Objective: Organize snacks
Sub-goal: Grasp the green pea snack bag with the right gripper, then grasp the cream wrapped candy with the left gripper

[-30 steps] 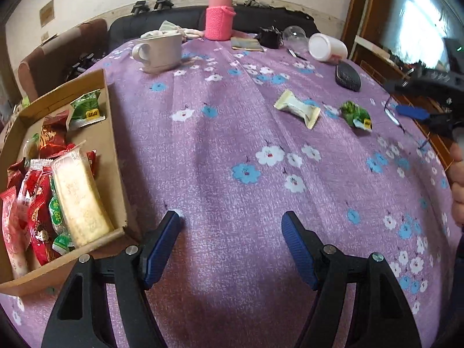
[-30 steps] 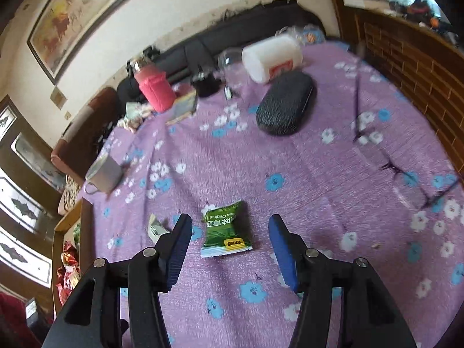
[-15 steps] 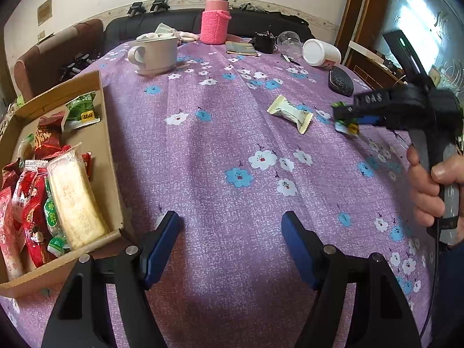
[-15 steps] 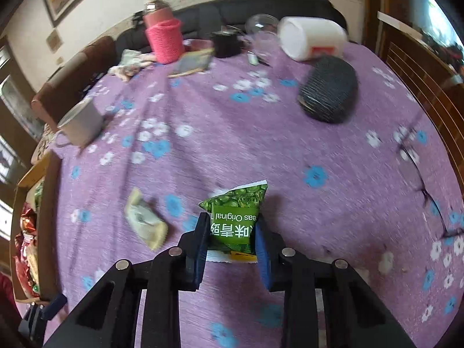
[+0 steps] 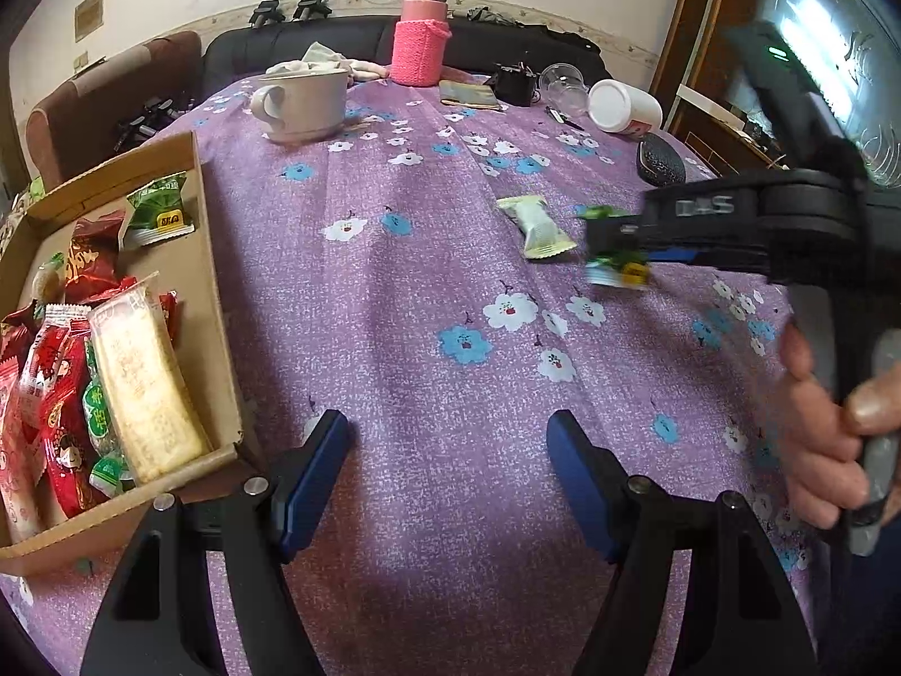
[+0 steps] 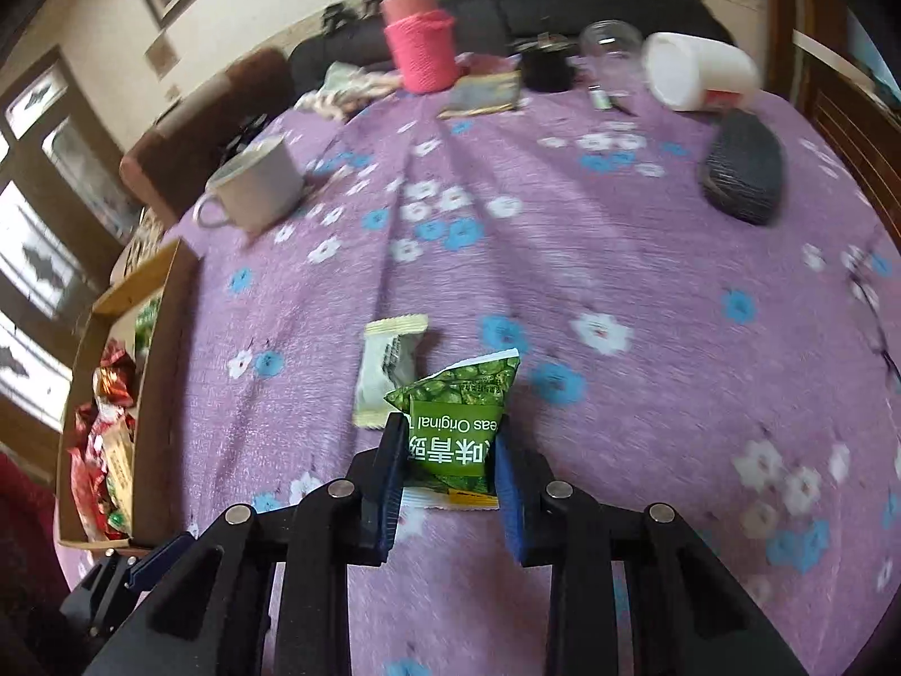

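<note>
My right gripper (image 6: 449, 470) is shut on a green pea snack packet (image 6: 453, 422) and holds it above the purple flowered tablecloth (image 6: 619, 259). In the left wrist view the right gripper (image 5: 616, 248) shows at the right with the packet (image 5: 619, 270) in it. A pale cream snack packet (image 5: 535, 225) lies on the cloth beside it; it also shows in the right wrist view (image 6: 388, 366). A cardboard box (image 5: 211, 304) full of snacks sits at the left; it also shows in the right wrist view (image 6: 163, 349). My left gripper (image 5: 447, 467) is open and empty, low over the cloth near the box corner.
A white mug (image 5: 307, 104), a pink knit-covered bottle (image 5: 421, 48), a tipped white container (image 5: 622, 107), a clear cup (image 5: 560, 81) and a dark glasses case (image 5: 660, 160) stand at the far side. A chair (image 5: 107, 112) stands behind the box.
My right gripper closed on the green packet, lifted it off the cloth and has carried it left, toward the cream packet. My left gripper stays open in place.
</note>
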